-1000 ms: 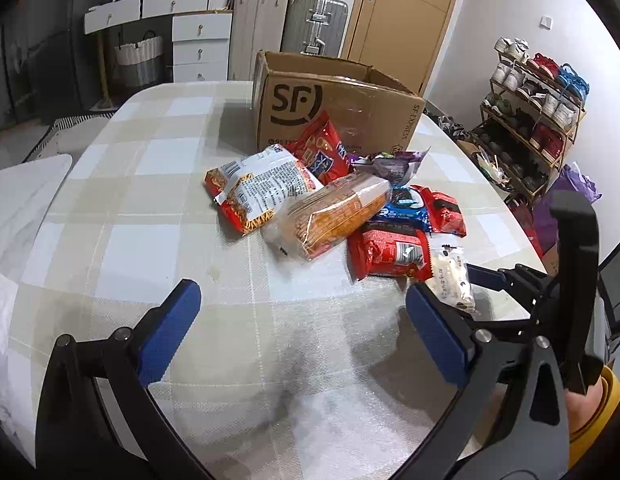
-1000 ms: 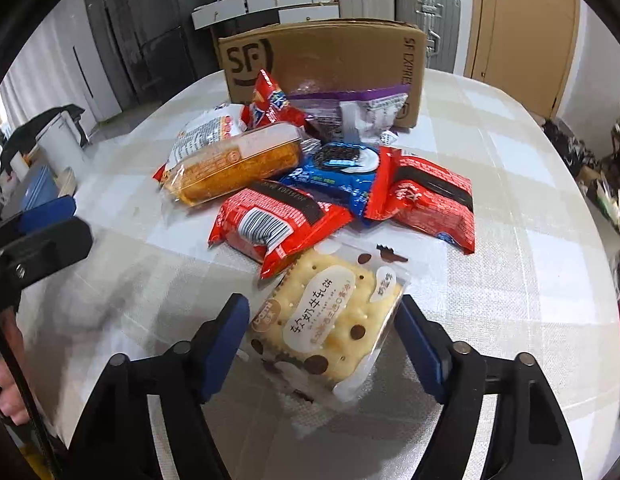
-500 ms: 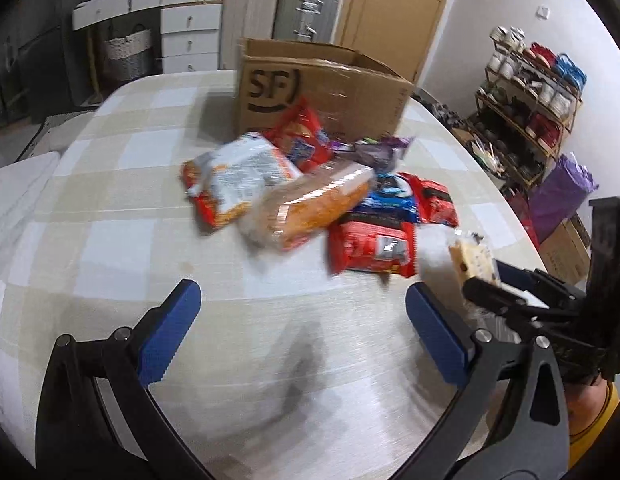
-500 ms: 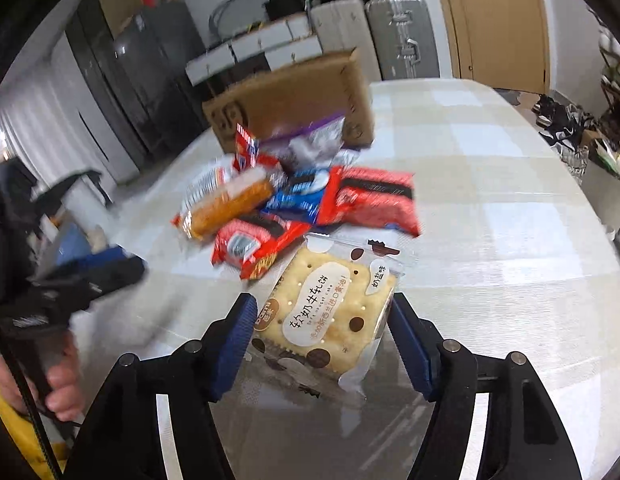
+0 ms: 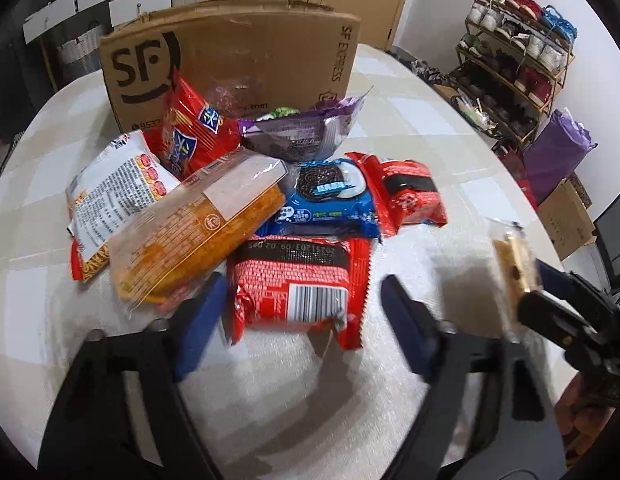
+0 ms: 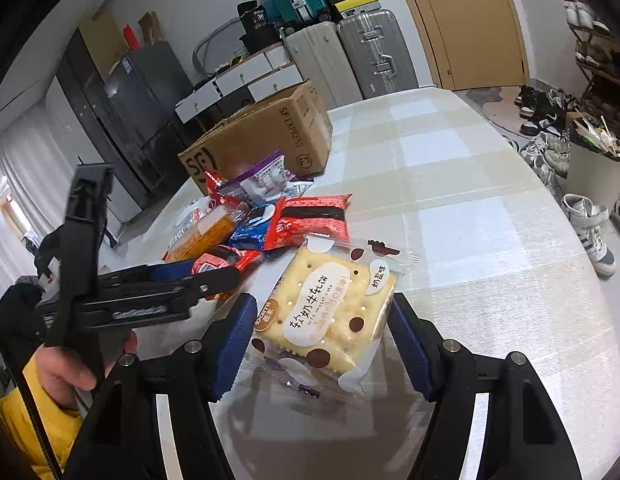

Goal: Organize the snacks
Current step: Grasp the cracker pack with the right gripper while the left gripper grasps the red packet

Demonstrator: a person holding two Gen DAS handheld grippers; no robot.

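snacks (image 5: 245,200) lay heaped in the middle of the left wrist frame, on the checked surface (image 5: 410,120) in front of the cardboard box (image 5: 229,60) at upper centre. the left gripper (image 5: 297,304) had its jaws spread wide, one on each side of the red packet (image 5: 297,284) nearest the lens, and nothing was pinched yet. to take it well, the jaws would need to drop level, close across the packet's short sides and stay clear of the orange packet (image 5: 197,232) that touches it at left. against the view a second before, the heap filled far more of the frame and the gripper sat right at the red packet instead of well short of it.

in the right wrist frame, the right gripper (image 6: 322,332) held the cracker packet (image 6: 326,312) at lower centre, its jaws pressed on both sides and the packet lifted off the surface. a steady, gentle squeeze seemed wise, since crackers break. the box (image 6: 265,136) stood at upper centre, open, a likely place for it. a second before, the packet lay flat between jaws that were not yet closed.
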